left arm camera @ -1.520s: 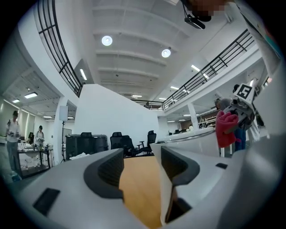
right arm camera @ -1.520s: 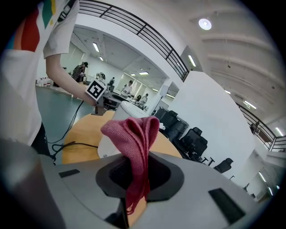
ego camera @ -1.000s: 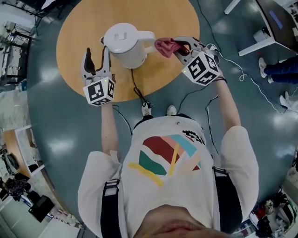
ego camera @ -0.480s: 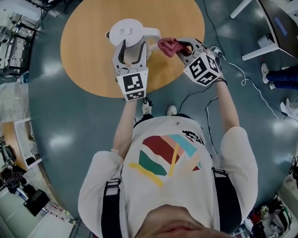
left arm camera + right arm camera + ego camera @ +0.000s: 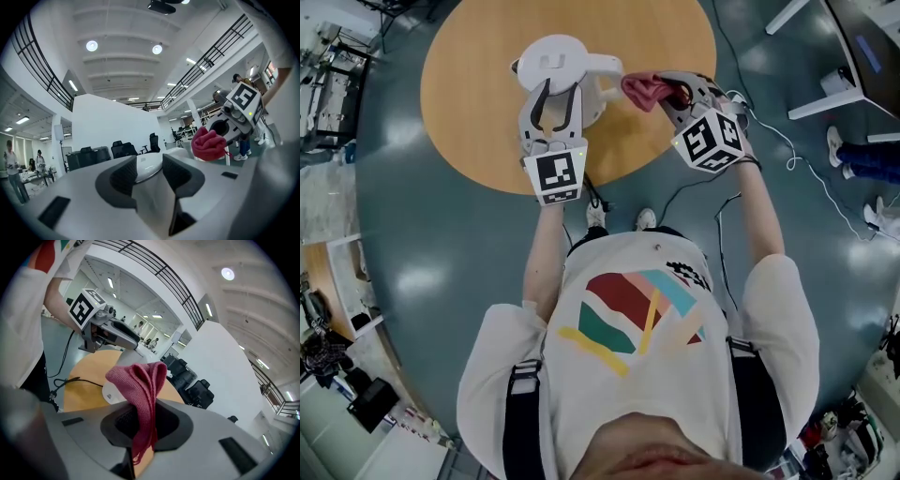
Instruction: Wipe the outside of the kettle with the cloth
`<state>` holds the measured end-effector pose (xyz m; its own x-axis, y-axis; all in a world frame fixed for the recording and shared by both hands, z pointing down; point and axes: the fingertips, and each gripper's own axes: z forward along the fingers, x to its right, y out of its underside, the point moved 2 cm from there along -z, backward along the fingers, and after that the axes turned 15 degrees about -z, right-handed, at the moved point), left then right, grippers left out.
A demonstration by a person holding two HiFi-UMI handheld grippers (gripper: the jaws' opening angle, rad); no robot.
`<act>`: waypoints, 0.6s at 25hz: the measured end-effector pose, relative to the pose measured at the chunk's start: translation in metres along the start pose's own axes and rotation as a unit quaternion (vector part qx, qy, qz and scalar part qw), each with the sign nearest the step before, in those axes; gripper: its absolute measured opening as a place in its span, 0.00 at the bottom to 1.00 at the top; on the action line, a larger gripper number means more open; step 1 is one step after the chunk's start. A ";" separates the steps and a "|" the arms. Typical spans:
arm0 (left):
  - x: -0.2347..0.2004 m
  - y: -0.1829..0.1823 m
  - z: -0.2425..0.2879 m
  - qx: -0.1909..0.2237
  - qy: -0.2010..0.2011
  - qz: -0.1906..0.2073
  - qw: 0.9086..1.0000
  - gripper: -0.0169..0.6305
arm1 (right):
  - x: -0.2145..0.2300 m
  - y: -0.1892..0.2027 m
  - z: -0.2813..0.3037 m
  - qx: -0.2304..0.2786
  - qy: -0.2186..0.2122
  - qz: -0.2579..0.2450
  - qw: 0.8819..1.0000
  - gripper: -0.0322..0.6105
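Gripping kettle (image 5: 555,58) inside table (image 5: 469,122) edge, just-closed left hand-held gripper (image 5: 561,96); right hand-held gripper (image 5: 671,91) clamped on cloth (image 5: 641,87).

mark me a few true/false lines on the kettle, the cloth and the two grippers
1. The right gripper holds the cloth. True.
2. The kettle lies on its side. False: it stands upright on the table.
3. The left gripper is clear of the kettle. False: its jaws have just been closing, and the kettle sits between them.
4. A black cable lies on the table. True.
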<state>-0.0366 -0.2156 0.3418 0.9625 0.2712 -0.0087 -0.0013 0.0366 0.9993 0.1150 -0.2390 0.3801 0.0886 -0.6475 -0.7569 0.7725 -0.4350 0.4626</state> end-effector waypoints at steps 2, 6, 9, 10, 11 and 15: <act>-0.002 0.000 -0.001 0.006 0.016 0.001 1.000 0.35 | 0.007 -0.002 0.003 0.007 0.005 -0.006 1.000 0.12; -0.004 0.000 -0.002 0.010 0.049 0.005 0.999 0.33 | 0.017 -0.015 0.005 0.026 0.017 -0.047 0.998 0.12; -0.005 -0.001 -0.002 0.010 0.058 -0.001 0.998 0.33 | 0.021 -0.023 0.011 0.033 0.023 -0.098 0.994 0.12; -0.005 -0.001 -0.002 0.010 0.057 -0.004 0.998 0.33 | 0.022 -0.024 0.014 0.036 0.022 -0.108 0.993 0.12; -0.005 -0.001 -0.002 0.011 0.056 -0.005 0.998 0.33 | 0.023 -0.025 0.017 0.038 0.020 -0.115 0.992 0.12; -0.001 -0.001 -0.003 0.009 0.055 -0.011 0.998 0.32 | 0.018 -0.025 0.024 0.040 -0.001 -0.151 0.988 0.12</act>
<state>-0.0385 -0.2135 0.3405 0.9269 0.3740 -0.0330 0.0247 0.0270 0.9993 0.0826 -0.2546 0.3662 -0.1390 -0.4814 -0.8654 0.7117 -0.6562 0.2508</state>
